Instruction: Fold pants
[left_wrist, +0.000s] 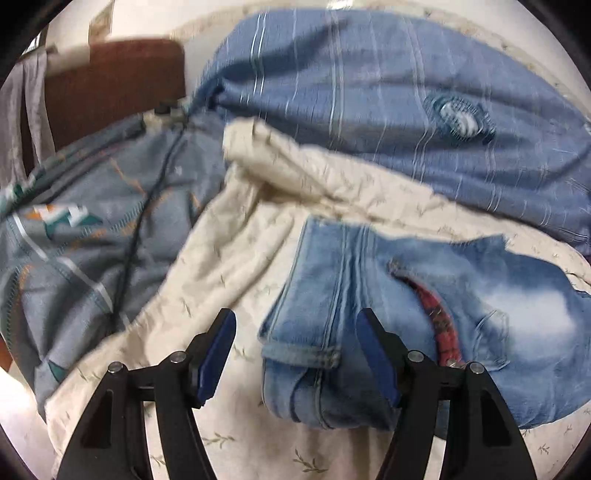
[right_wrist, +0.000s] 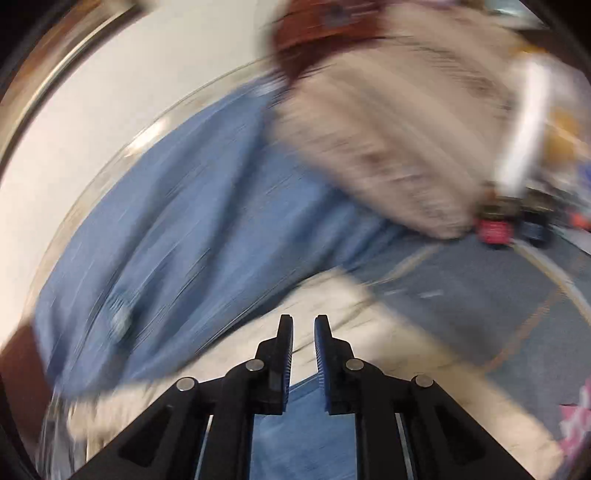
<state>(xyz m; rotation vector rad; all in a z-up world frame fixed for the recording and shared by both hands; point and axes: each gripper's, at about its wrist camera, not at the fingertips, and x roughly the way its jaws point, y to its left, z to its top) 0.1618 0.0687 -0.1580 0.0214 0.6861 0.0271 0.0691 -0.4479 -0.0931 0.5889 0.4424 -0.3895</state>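
Note:
Light-blue washed jeans (left_wrist: 369, 295) lie folded on a cream leaf-print sheet (left_wrist: 229, 258), with a red plaid strip (left_wrist: 443, 325) showing at a fold. My left gripper (left_wrist: 295, 317) hovers low over the jeans' left part. Its jaws stand wide open on either side of a folded leg, and the pads do not press on it. The right wrist view is heavily blurred. My right gripper (right_wrist: 303, 321) shows a narrow gap with only the sheet visible between the fingertips. A patch of denim (right_wrist: 303, 435) lies under its base.
A blue striped blanket (left_wrist: 369, 92) is heaped behind the jeans. A grey-blue patterned quilt (left_wrist: 92, 229) with a black cable (left_wrist: 147, 206) across it lies to the left. A brown headboard (left_wrist: 110, 81) stands beyond. Blurred cream fabric (right_wrist: 388, 129) and small jars (right_wrist: 495, 225) appear in the right wrist view.

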